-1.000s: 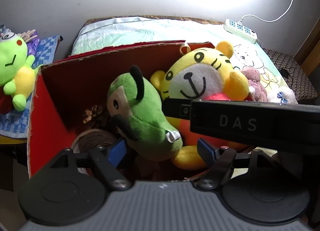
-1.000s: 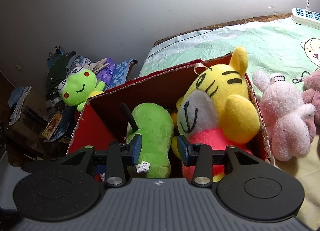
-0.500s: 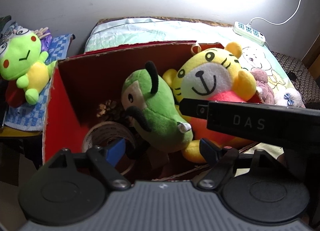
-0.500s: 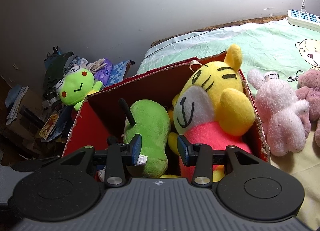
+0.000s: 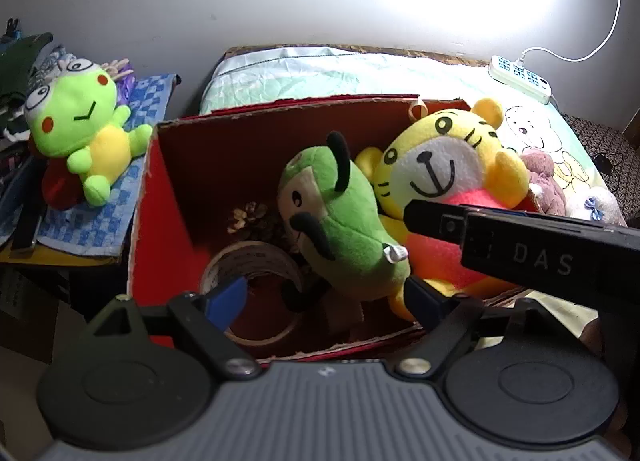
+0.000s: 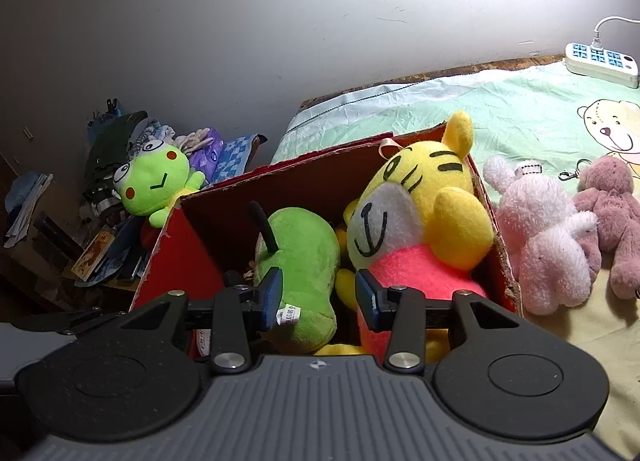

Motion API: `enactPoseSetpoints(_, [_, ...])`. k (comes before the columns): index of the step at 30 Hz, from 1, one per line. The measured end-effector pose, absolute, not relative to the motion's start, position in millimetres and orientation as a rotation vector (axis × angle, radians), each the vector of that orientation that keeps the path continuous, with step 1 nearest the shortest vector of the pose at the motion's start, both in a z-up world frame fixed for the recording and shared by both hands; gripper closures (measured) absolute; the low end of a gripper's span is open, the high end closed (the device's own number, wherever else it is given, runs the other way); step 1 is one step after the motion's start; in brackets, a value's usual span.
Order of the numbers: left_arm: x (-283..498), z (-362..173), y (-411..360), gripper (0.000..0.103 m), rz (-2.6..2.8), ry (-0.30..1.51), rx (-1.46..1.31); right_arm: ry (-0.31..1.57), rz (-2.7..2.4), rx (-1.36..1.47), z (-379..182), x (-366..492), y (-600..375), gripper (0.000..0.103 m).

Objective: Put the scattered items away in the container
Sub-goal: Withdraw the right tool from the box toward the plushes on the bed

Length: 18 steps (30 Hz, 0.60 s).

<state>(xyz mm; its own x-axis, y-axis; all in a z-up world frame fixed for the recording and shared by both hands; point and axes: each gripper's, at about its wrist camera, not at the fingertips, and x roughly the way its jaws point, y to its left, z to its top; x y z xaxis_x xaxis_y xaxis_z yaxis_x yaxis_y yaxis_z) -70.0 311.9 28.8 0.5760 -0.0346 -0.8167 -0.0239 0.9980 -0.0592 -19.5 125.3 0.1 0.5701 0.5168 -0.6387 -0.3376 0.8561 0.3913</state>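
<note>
My left gripper jaws are opening, empty; right gripper part-open, empty. Pink rabbit plush (bed, beside box): light, squashy; grip its torso.

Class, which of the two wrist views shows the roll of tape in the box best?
The left wrist view: the roll of tape lies in plain sight on the floor of the red box. In the right wrist view only a sliver shows, hidden behind the gripper.
</note>
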Motion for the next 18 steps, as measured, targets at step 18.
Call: enactPoseSetpoints(18, [-83.9,31.4,317.3,0.014,0.078,0.942,-0.089,0.801,0.458,0.193,5.4,-41.8,121.7,0.059])
